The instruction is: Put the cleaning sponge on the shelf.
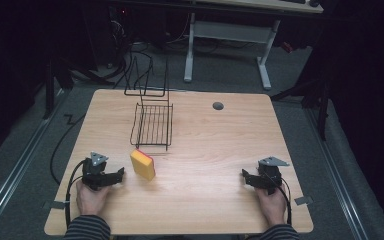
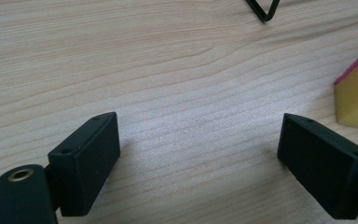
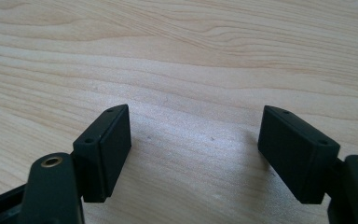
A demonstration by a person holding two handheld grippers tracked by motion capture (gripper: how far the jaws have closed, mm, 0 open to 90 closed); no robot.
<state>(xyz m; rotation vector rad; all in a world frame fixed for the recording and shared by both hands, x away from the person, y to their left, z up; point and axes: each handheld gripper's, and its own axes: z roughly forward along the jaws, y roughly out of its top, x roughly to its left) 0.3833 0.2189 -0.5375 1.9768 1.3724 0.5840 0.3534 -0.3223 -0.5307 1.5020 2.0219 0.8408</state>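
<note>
Both your tongs, left gripper [image 1: 114,176] and right gripper [image 1: 248,178], sat wide, holding nothing, near the table's front edge. Risk: the upright yellow foam sponge with a red face [image 1: 143,164] could tip if you nudged it.

Yellow sponge [image 1: 143,165] with red-pink scouring layer on its far face, standing on edge, tilted, left of centre in high view, on table [image 1: 215,150]; its corner shows at right edge of left gripper view. Black wire rack [image 1: 152,124] just beyond sponge, upper centre-left, apart from it, empty, flat basket section with upright loops behind.
</note>
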